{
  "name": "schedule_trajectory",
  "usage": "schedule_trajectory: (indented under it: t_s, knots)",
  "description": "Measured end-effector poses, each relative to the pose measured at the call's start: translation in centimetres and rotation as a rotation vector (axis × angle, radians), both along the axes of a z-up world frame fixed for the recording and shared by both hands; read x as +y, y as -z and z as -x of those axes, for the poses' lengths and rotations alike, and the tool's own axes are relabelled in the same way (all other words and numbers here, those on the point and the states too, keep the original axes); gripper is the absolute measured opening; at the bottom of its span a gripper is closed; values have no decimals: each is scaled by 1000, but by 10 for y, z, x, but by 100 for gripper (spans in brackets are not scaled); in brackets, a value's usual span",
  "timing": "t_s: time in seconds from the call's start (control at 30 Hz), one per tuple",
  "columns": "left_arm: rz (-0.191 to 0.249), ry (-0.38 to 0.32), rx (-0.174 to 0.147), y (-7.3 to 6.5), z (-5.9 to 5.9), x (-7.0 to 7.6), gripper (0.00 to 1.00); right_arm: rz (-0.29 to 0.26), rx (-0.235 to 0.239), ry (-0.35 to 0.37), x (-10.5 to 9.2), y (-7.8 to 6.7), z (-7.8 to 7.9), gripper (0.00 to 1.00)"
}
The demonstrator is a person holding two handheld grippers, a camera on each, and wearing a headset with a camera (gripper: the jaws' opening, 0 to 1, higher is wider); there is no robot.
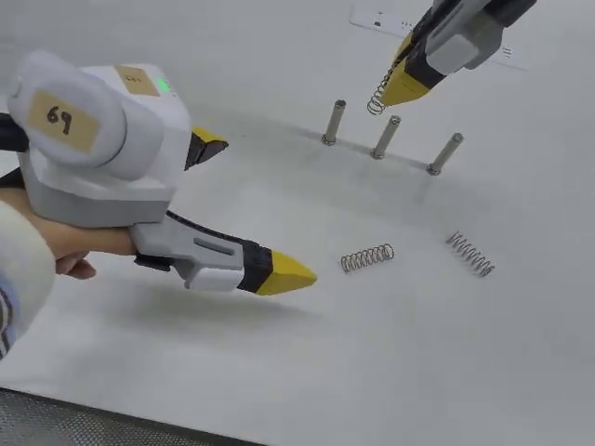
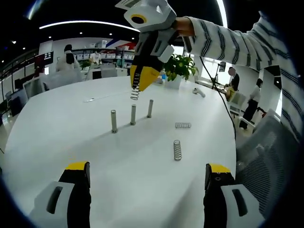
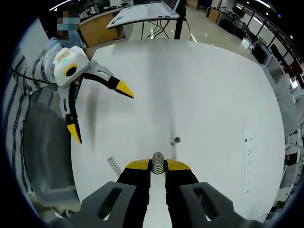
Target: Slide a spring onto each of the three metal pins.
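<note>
A: Tongs status?
B: R tongs (image 1: 403, 89) pinched shut on one end of a spring (image 1: 376, 98); the rest hangs free. L tongs (image 1: 253, 206) spread wide, nothing btwn them, hovering over the white surface (image 1: 418, 362).
A: Spring vs pins?
B: Just above the mid pin (image 1: 386, 137), lower end near its top. Touching or not, can't tell. 3 pins, upright in a row, all bare: left pin (image 1: 334, 122), right pin (image 1: 445, 153).
A: Other springs?
B: 2 lie flat on the surface, on the person's side of the pins. Near spring (image 1: 366, 257) is just beyond the L tongs' lower tip; far spring (image 1: 469, 253) is off to its right, apart.
A: Any writing?
B: Tan tag (image 1: 60, 121) on the L tongs' housing, handwritten "69". 2nd tag (image 1: 138, 79) on top, can't read it. Sheet (image 1: 372, 17) at the far edge, print too small.
</note>
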State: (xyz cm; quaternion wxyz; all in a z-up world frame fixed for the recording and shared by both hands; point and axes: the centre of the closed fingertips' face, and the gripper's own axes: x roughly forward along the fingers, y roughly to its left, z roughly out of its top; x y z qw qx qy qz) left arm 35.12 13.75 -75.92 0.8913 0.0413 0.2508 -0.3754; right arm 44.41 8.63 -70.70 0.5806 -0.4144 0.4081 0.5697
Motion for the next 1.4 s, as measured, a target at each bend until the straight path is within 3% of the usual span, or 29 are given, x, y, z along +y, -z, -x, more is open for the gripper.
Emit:
schedule_trajectory:
  t_s: [0.27,0.53,0.63,0.7,0.8,1.0,1.4]
  knots:
    - [3,-5,7,1,0,1,98,7,6,-11,11,5,-7,8]
    - [12,-31,5,-3,-2,9,98,4,-3,33,22,11,-23,8]
    - [55,-64,-1,-10,-5,14,98,19,-3,31,24,15,-26,8]
    - [52,-65,-8,-12,-6,16,98,26,0,33,25,18,-29,8]
    - [86,-85,-20,-18,-8,17,98,47,-15,32,25,23,-34,8]
    - [67,-82,-29,-19,-9,20,98,60,-1,34,28,29,-35,8]
    - [73,-90,-28,-20,-10,19,98,73,5,51,31,33,-41,8]
